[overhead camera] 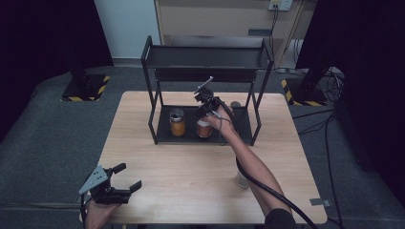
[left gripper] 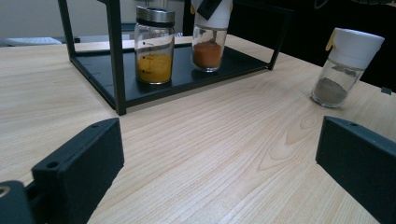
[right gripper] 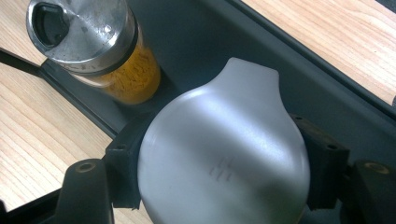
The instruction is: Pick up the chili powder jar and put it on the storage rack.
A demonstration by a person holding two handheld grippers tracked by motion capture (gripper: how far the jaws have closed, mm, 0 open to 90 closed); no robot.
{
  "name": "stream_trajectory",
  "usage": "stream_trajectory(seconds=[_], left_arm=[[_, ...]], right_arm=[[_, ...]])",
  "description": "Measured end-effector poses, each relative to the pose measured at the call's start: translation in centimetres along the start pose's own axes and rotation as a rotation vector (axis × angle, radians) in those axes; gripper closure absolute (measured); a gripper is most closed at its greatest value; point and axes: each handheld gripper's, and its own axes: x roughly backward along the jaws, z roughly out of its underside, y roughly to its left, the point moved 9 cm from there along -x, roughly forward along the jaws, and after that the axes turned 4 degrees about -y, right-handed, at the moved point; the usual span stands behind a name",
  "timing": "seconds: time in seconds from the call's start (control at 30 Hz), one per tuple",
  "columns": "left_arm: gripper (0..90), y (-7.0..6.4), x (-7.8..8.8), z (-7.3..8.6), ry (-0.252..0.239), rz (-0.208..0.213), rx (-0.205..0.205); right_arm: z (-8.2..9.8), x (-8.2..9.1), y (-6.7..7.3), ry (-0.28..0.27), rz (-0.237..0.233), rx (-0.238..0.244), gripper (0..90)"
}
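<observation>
A black two-tier rack (overhead camera: 210,57) stands at the table's far side. My right gripper (overhead camera: 206,110) reaches into its lower shelf (left gripper: 100,70), shut on the white lid (right gripper: 224,158) of a jar of orange powder (overhead camera: 204,129) (left gripper: 208,51). The black pads (right gripper: 123,172) press on both sides of the lid. The jar is upright with its base at the shelf floor; whether it touches I cannot tell. To its left stands a jar of yellow powder (overhead camera: 177,123) (left gripper: 154,51) (right gripper: 126,77) with a metal lid. My left gripper (overhead camera: 130,176) (left gripper: 219,163) rests open near the table's front left corner, holding nothing.
A white-capped glass jar of grey powder (overhead camera: 242,180) (left gripper: 343,67) stands on the wooden table (overhead camera: 181,176) just beside the right forearm. The rack's uprights and top tier hem in the right gripper. A thick cable trails along the right arm.
</observation>
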Motion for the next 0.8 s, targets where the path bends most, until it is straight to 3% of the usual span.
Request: stream_trajectory(seconds=[0.8], left_arm=[[0.4, -0.01, -0.01, -0.01, 0.000, 0.003, -0.001]], right_arm=[[-0.17, -0.57, -0.09, 0.001, 0.008, 0.017, 31.0]])
